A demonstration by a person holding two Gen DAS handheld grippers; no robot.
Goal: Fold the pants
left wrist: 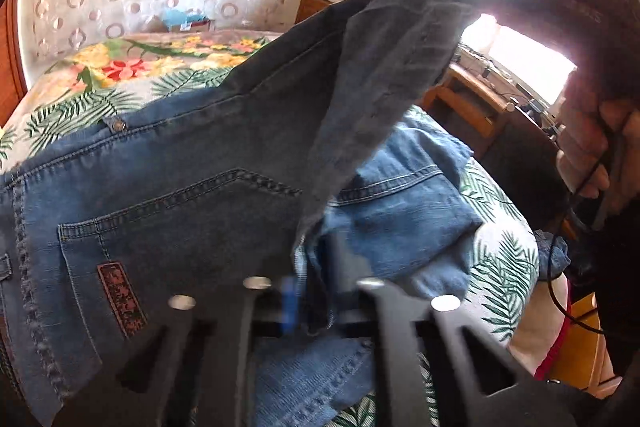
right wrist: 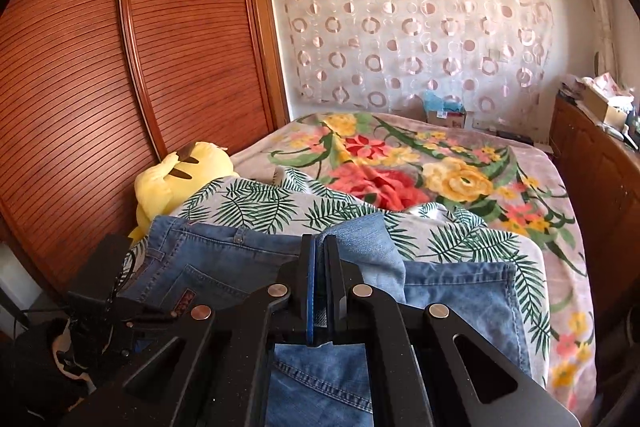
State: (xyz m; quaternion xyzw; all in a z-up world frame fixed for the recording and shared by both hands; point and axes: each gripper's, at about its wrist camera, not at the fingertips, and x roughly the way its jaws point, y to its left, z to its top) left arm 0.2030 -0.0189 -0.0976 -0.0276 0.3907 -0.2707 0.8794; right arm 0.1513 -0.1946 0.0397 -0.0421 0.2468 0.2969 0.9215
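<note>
Clamping folds of the jeans [right wrist: 460,291], both the left claw [left wrist: 316,291] and right claw [right wrist: 320,291] hold denim above the bed [right wrist: 400,163].

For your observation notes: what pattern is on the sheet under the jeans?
Green palm-type leaves on white sheet; clearest in right wrist view.

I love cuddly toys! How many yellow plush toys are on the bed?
1. The yellow plush toy lies at the bed's left edge by the brown slatted wardrobe, behind the blue denim jeans. Others may be hidden.

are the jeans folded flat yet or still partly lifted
Partly lifted: both grippers, left and right, are shut on denim, and one jeans section hangs raised above the bed.
</note>
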